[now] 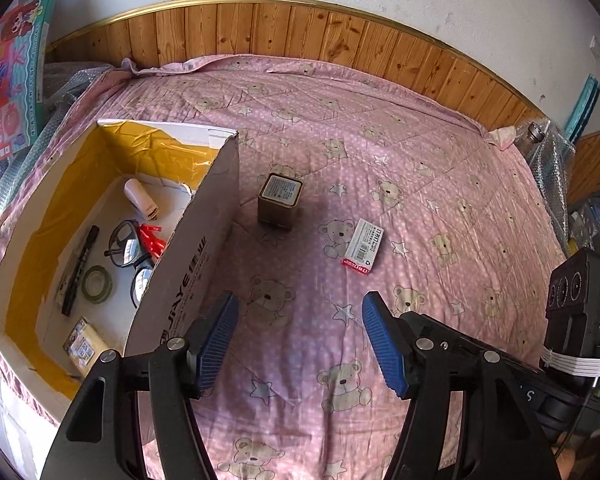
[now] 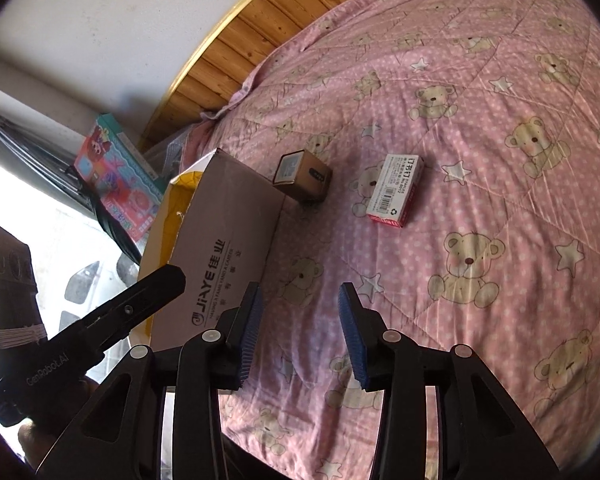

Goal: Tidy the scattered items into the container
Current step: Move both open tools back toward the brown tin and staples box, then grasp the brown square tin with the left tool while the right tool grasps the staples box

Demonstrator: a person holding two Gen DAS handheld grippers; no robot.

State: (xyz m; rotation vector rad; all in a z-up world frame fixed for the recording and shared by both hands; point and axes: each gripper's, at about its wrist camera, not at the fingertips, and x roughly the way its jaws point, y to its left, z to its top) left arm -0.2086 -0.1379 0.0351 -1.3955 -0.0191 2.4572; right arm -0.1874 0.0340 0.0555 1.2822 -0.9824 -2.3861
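Brown tin (image 1: 280, 202) and staple box (image 1: 362, 247) beyond parted left claw (image 1: 298, 342).

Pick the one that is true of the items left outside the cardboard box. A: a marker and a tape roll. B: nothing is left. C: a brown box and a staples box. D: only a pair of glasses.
C: the brown box and the staples box lie on the pink bedspread, outside the cardboard box.

The cardboard box (image 1: 188, 248) sits on the quilt (image 1: 420, 184), at its left. The small tin (image 1: 280, 202) stands just right of the box; the staple box (image 1: 362, 246) lies further right, apart. Glasses (image 1: 130, 254), marker (image 1: 80, 270) and tape roll (image 1: 97, 284) lie inside the box.
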